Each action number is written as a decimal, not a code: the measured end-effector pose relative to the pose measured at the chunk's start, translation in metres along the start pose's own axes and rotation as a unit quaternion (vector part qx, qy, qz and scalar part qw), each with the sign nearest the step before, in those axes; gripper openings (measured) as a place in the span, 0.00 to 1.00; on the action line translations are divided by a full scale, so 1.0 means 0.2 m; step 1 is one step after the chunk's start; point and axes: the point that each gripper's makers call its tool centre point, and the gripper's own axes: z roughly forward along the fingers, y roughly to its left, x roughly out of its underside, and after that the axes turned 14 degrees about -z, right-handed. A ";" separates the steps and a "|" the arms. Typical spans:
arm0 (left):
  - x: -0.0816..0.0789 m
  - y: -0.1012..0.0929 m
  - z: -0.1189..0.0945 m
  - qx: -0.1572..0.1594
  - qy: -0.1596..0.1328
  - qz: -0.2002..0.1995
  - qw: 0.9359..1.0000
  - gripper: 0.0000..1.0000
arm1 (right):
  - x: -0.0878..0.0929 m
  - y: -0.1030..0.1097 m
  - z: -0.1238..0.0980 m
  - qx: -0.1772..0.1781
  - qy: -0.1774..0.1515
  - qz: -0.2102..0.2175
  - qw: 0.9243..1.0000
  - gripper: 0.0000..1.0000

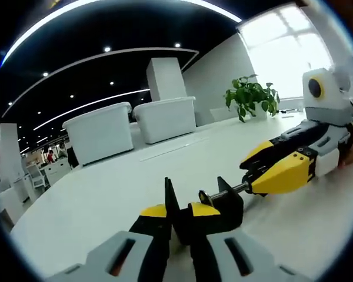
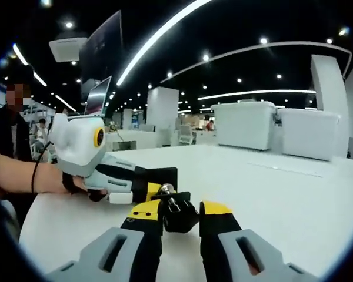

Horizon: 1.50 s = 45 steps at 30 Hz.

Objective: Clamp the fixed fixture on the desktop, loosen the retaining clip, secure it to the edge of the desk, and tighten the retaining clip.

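Open-plan office: long white desk (image 1: 165, 158), curved ceiling lights (image 2: 165, 35), potted plant (image 1: 252, 97).

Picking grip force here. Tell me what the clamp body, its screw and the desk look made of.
Clamp body: matte black, probably cast metal or hard plastic; the look doesn't settle it.
Screw: shiny silver with glints, likely steel.
Desk: smooth white top with soft sheen, probably laminate.

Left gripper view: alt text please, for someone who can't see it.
The left claw grips a black clamp fixture on a white desk, while the right claw comes in from the right onto the clamp's screw handle. Behind stand two white bins and a potted plant.
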 end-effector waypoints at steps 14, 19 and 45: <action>0.00 0.00 0.00 0.000 0.000 -0.003 1.000 0.11 | -0.02 0.01 0.00 0.009 0.000 -0.087 0.996 0.20; 0.00 0.01 0.01 -0.002 0.001 -0.003 1.000 0.11 | -0.03 0.04 0.01 0.018 0.005 -0.169 0.985 0.19; 0.00 0.00 0.00 0.001 0.000 -0.002 1.000 0.11 | -0.02 -0.04 0.00 -0.027 -0.016 0.102 0.994 0.28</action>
